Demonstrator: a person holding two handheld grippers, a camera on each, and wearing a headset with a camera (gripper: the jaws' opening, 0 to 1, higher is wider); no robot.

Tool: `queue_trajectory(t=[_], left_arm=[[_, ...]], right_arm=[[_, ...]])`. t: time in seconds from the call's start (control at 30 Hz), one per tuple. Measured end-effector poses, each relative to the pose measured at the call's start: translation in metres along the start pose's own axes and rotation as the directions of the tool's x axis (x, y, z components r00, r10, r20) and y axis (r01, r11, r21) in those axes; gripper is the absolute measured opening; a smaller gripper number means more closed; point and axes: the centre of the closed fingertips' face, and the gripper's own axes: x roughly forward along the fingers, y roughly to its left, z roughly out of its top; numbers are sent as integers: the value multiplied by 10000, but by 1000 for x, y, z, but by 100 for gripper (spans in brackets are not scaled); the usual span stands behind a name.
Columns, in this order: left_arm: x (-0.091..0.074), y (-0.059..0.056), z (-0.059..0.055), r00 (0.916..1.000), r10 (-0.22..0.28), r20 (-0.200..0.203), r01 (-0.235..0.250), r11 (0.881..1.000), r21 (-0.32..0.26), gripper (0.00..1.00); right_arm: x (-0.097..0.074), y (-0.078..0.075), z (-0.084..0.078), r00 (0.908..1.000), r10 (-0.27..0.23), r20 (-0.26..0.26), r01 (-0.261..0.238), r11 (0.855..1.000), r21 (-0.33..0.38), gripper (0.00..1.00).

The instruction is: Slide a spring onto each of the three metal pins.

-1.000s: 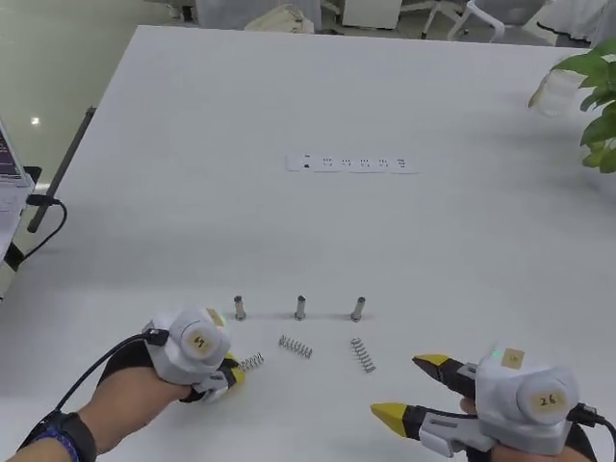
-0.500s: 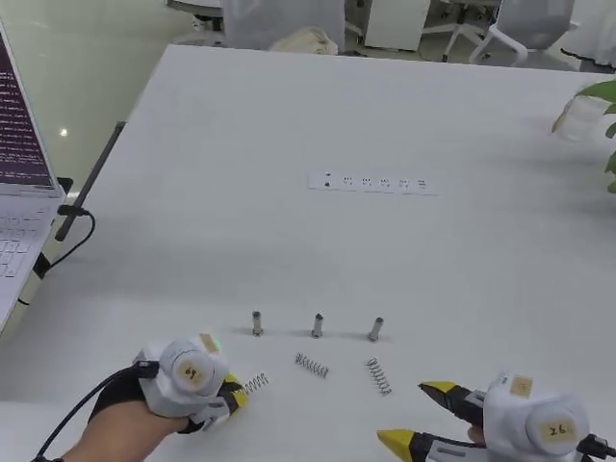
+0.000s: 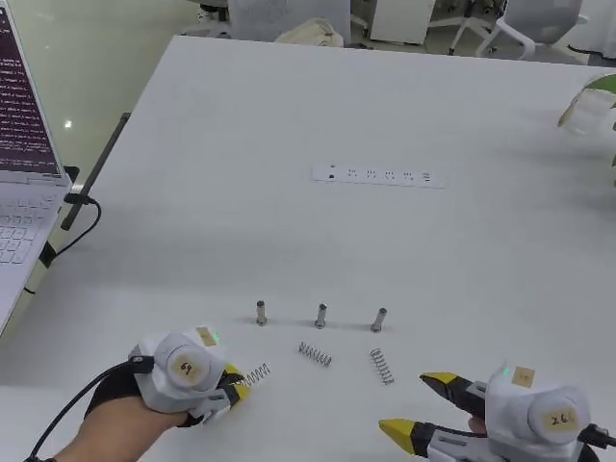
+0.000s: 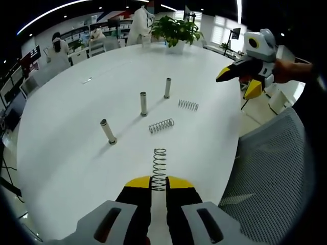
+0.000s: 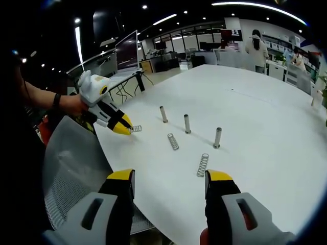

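Note:
Three short metal pins stand in a row on the white table: left pin (image 3: 261, 312), middle pin (image 3: 320, 315), right pin (image 3: 378, 320). My left gripper (image 3: 236, 382) (image 4: 159, 182) is shut on the near end of a spring (image 3: 256, 372) (image 4: 159, 166), which points toward the pins. A second spring (image 3: 315, 354) (image 4: 161, 125) lies before the middle pin. The third spring (image 3: 382, 366) (image 5: 203, 165) rests below the right pin. My right gripper (image 3: 421, 402) (image 5: 170, 179) hovers open at the table's near right, nothing between its yellow-tipped jaws.
A white power strip (image 3: 378, 176) lies flat in the middle of the table. An open laptop (image 3: 19, 144) sits at the left edge, with a black cable (image 3: 82, 207) beside it. A potted plant (image 3: 592, 101) stands at the far right.
The head camera has shifted, bringing the laptop into view. My left gripper stays shut on the spring by the left pin. The right gripper has stayed open.

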Motion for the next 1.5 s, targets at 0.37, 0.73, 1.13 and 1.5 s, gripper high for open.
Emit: queue_trajectory(t=[0.37, 0.73, 1.13, 1.5], left_arm=[[-10, -6, 7, 9998, 91, 172, -95, 9997, 217, 2], [-11, -25, 27, 9988, -180, 457, 141, 9963, 851, 2], [-6, -53, 41, 9954, -733, 619, 640, 9880, 1409, 2], [-5, -73, 41, 9908, -1172, 670, 1052, 9814, 1609, 2]], right_arm=[[5, 5, 2, 9997, 232, -26, -232, 9996, -145, 52], [18, 21, 13, 9966, 822, -3, -821, 9957, -422, 51], [28, 42, 17, 9886, 1503, -80, -1505, 9864, -654, 49], [33, 57, 15, 9773, 2097, -295, -2114, 9743, -783, 45]])
